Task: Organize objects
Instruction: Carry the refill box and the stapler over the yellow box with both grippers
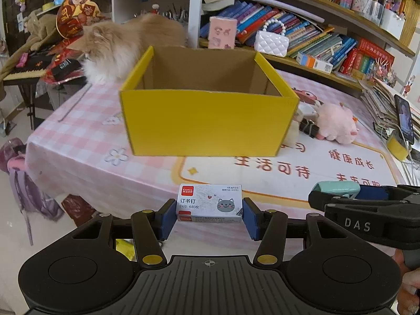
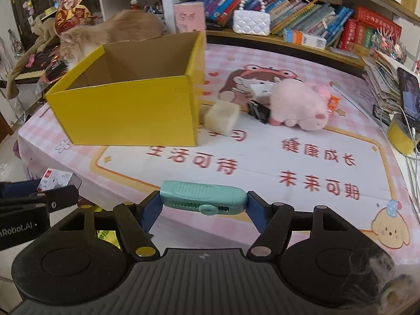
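Note:
My left gripper is shut on a white staples box with a cat picture, held at the table's near edge in front of the open yellow cardboard box. My right gripper is shut on a teal utility knife, held sideways above the near table. The yellow box also shows in the right wrist view, ahead to the left. The staples box and left gripper show at that view's left edge. The knife shows at the right of the left wrist view.
A pink plush pig, a beige block and a black binder clip lie right of the box. An orange cat sits behind it. A phone on a yellow stand and a bookshelf border the table.

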Available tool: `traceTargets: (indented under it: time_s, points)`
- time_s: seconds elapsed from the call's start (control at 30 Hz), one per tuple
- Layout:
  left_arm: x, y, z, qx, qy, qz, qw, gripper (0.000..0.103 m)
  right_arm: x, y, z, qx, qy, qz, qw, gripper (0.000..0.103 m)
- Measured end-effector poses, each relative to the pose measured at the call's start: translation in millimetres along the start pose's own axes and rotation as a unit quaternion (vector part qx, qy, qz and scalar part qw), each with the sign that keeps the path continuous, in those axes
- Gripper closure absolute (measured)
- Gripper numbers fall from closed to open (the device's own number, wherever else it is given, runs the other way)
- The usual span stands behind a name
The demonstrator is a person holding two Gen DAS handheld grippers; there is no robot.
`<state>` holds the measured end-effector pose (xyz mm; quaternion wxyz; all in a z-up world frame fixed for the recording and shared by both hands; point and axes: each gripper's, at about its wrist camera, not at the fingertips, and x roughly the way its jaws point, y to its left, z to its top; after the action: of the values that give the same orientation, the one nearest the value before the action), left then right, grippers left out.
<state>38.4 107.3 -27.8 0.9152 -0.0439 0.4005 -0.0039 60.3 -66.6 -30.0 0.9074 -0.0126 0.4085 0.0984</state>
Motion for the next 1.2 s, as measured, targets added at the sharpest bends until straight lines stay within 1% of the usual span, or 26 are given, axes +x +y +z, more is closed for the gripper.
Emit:
traceTargets:
  time_s: [0.1,0.3,0.6,0.87,1.2]
  points:
    - [-4,14,0,0.003,-0.007,-0.002,1.0000,0.051,-2,20,-1,-0.010,-0.009,-0.002,1.000,0.036]
    - [-11,40,0,-0.005,-0.024,-0.003,0.9997,0.051,-6,48,1,-0.021,-0.028,-0.008,0.999,0.036]
    - [-23,63,7,-0.009,-0.052,-0.011,0.9985,0.051,-12,77,5,-0.041,-0.052,-0.020,0.998,0.036]
    - [-32,69,10,-0.007,-0.072,-0.023,0.9971,0.051,-15,87,4,-0.042,-0.052,-0.025,0.997,0.036]
    - [-41,69,27,-0.019,-0.099,-0.034,0.9943,0.051,-20,91,9,-0.042,-0.059,-0.028,0.997,0.036]
